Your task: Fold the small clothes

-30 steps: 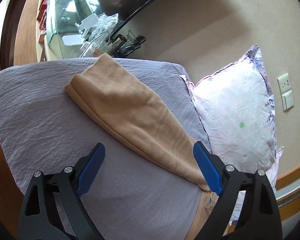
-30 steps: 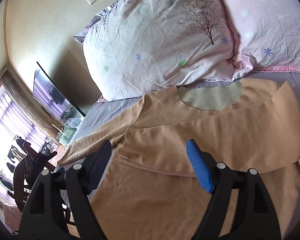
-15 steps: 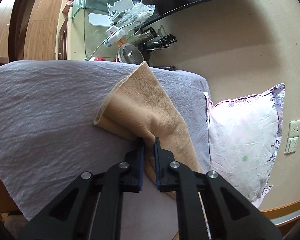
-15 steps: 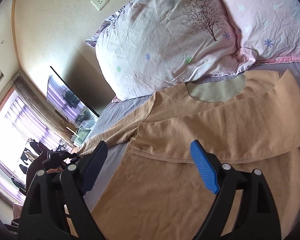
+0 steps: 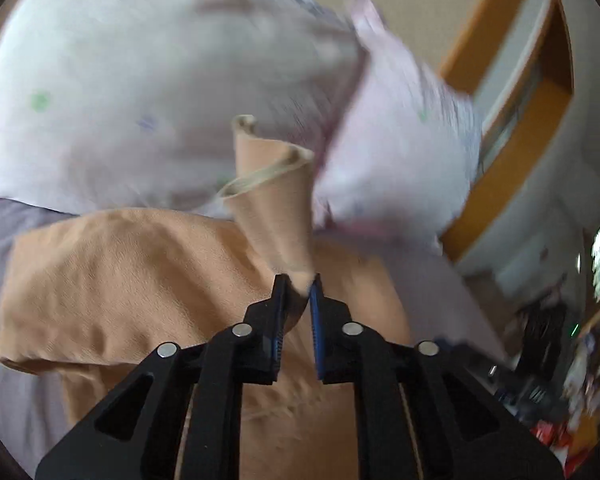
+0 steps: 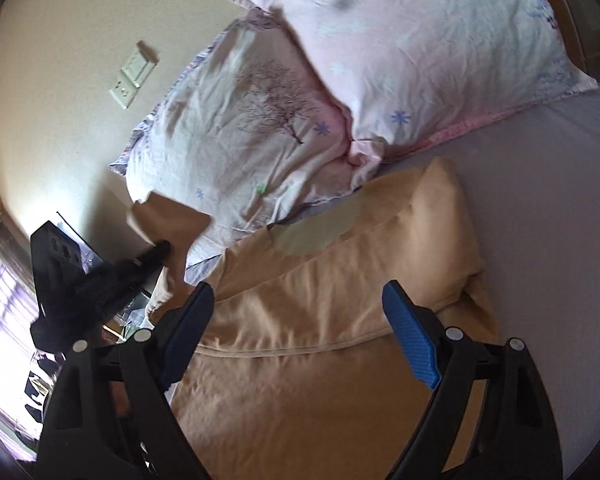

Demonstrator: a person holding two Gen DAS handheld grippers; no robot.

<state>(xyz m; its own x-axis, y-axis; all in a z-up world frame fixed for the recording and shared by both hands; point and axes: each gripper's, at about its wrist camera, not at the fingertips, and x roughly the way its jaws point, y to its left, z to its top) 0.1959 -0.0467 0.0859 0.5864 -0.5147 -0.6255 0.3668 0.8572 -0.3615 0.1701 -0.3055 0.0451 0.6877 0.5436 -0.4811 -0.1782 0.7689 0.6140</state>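
A tan long-sleeved shirt (image 6: 332,304) lies on the grey bed sheet (image 6: 540,208), one sleeve folded across its body. My left gripper (image 5: 298,284) is shut on the other sleeve's cuff end (image 5: 272,200) and holds it lifted above the shirt body (image 5: 112,280). In the right wrist view the left gripper (image 6: 162,248) shows at the left with the raised sleeve (image 6: 168,220). My right gripper (image 6: 300,320) is open and empty, hovering over the shirt's middle.
Two pale patterned pillows (image 6: 260,120) (image 6: 420,40) lie against the wall at the head of the bed. A wall socket (image 6: 130,76) is above them. A wooden headboard edge (image 5: 512,128) and cluttered furniture (image 5: 560,360) are to the right.
My left gripper lifted the gripped sleeve off the sheet and swung it over toward the shirt body and pillows. My right gripper shifted slightly and stays open.
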